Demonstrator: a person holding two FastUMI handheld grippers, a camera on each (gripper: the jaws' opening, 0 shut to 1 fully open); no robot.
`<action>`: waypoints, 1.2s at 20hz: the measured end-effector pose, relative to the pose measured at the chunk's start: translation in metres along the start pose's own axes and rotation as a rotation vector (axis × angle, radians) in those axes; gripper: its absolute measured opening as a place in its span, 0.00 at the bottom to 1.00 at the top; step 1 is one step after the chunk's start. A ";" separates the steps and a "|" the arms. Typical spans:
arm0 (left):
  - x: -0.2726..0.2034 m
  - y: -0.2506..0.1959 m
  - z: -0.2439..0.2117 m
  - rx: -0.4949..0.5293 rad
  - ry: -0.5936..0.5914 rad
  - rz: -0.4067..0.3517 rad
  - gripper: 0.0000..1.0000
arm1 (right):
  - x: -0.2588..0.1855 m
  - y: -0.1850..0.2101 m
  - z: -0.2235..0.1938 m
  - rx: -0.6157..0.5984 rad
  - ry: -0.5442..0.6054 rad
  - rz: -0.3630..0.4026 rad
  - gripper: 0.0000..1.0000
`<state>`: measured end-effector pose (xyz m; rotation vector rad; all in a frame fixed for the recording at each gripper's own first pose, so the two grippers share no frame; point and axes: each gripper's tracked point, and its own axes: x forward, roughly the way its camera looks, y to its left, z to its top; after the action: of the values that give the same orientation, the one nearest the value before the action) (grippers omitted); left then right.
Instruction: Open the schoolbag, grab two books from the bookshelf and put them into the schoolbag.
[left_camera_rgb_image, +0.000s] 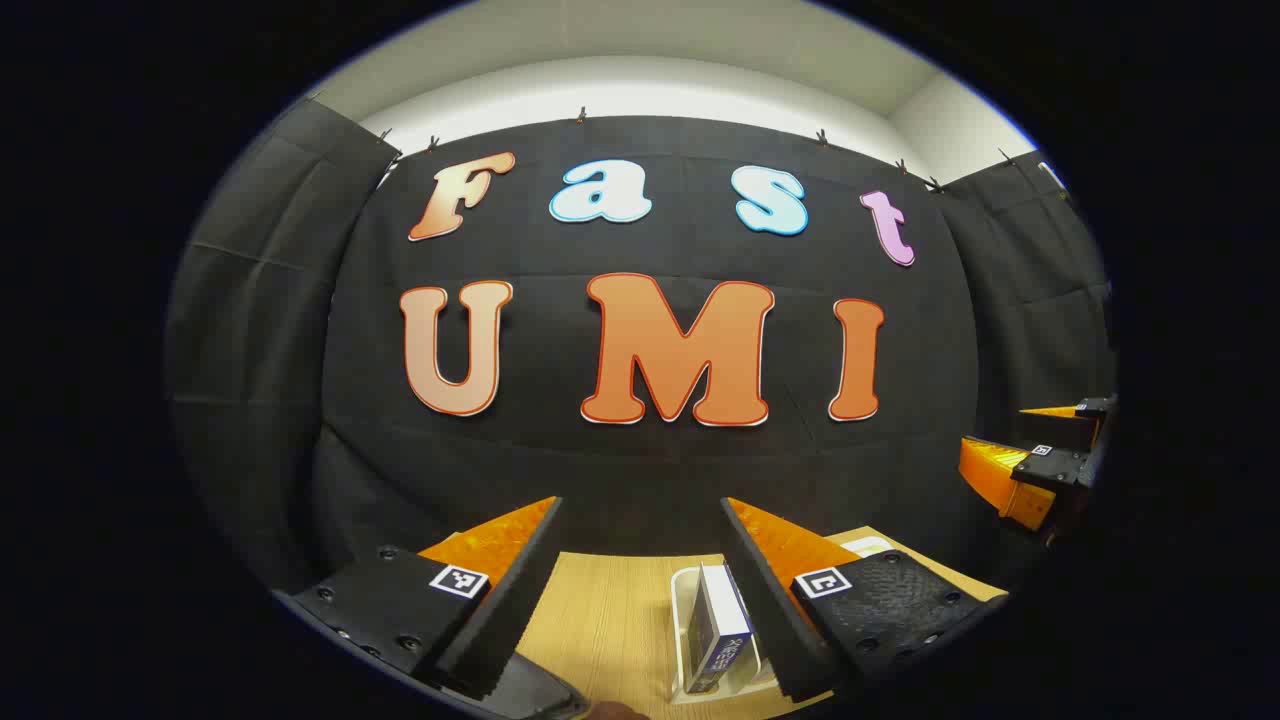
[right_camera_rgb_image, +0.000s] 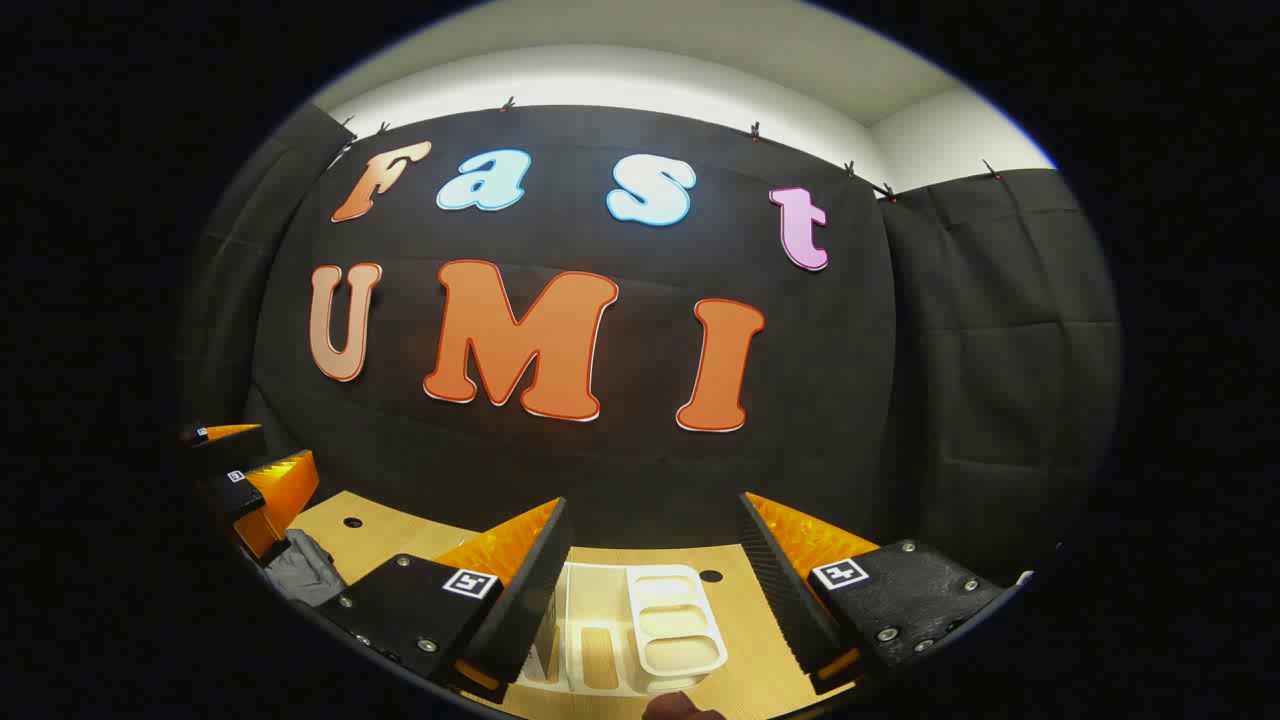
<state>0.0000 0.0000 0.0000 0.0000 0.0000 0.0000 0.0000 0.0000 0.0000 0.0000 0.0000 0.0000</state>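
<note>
Standing upright in a white rack (left_camera_rgb_image: 688, 610) on the wooden table (left_camera_rgb_image: 610, 620), a blue book (left_camera_rgb_image: 722, 630) sits low in my left gripper view, just inside my right-hand finger there. Its narrow edge faces me, its long axis seems to run up and down, and its cover planes run away from me toward the black cloth wall (left_camera_rgb_image: 650, 470). Whether a second book stands behind it I cannot tell.

My left gripper (left_camera_rgb_image: 640, 560) has its fingers spread wide with nothing between them but table and rack; the book is beside the finger, and I cannot tell if they touch. At the bottom edge of that view a dark rounded shape (left_camera_rgb_image: 530, 690) shows, too cut off to name.

In my right gripper view, the bookshelf's white frame (right_camera_rgb_image: 660, 620) lies between my fingers, its slotted openings facing up at me. My right gripper (right_camera_rgb_image: 650, 570) is also spread apart and holds nothing. A small dark hole (right_camera_rgb_image: 711, 577) marks the table just past the frame.

Off to the left in that view, a grey piece of fabric (right_camera_rgb_image: 300, 570) lies on the table near my other gripper.
</note>
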 end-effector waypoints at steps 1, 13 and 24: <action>0.001 0.001 -0.001 0.002 0.000 0.001 0.95 | 0.001 0.001 -0.001 0.002 0.003 0.004 0.98; -0.003 0.009 0.006 0.039 -0.025 0.019 0.96 | 0.001 0.002 0.002 0.004 -0.007 0.012 0.98; -0.008 0.003 0.006 0.089 -0.036 0.036 0.96 | 0.004 -0.003 -0.005 0.013 0.003 0.023 0.98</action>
<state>-0.0076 0.0027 0.0057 0.0890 -0.0362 0.0364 0.0035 -0.0034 -0.0049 0.0129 0.0029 0.0226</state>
